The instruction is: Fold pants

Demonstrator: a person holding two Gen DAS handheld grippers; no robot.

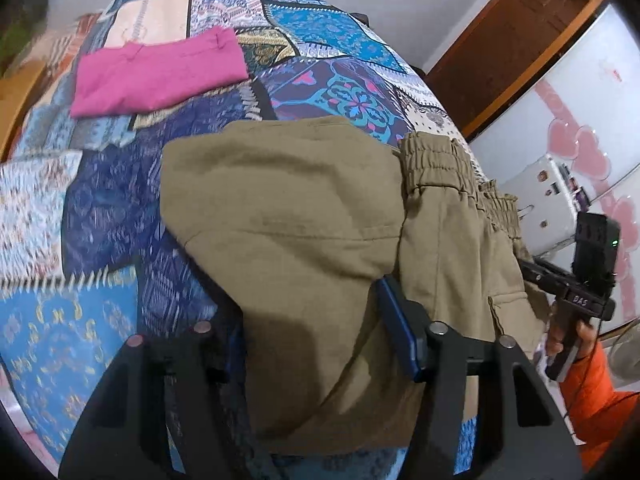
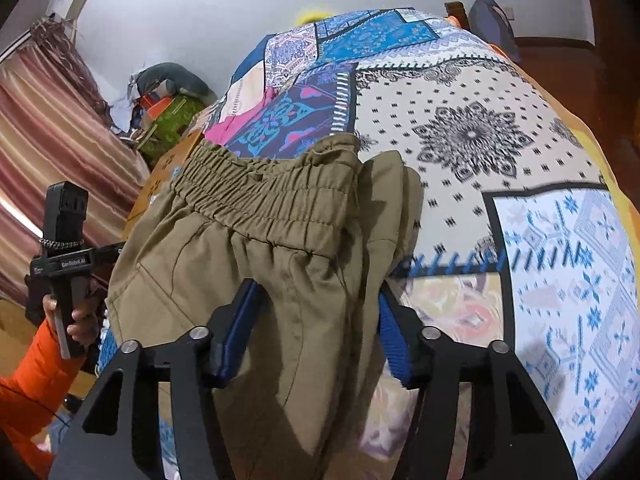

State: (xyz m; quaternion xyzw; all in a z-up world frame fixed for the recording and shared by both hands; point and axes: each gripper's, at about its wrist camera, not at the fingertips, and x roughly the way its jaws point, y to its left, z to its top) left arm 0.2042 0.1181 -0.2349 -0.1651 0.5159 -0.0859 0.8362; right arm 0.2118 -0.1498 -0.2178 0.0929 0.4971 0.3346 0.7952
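We read "GenRobot.AI" in white on the black crossbar of the left handheld gripper [image 2: 76, 261], seen from right wrist cam. On the right handheld gripper [image 1: 580, 301], black bar shows "DAS" approx.; rest unreadable.

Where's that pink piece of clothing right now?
The folded pink garment lies on the patchwork bedspread, in the upper left of the left wrist view, beyond the khaki pants. In the right wrist view only a corner peeks out past the elastic waistband.

Even indoor light, soft shadows, motion blur, strong fisheye bending.
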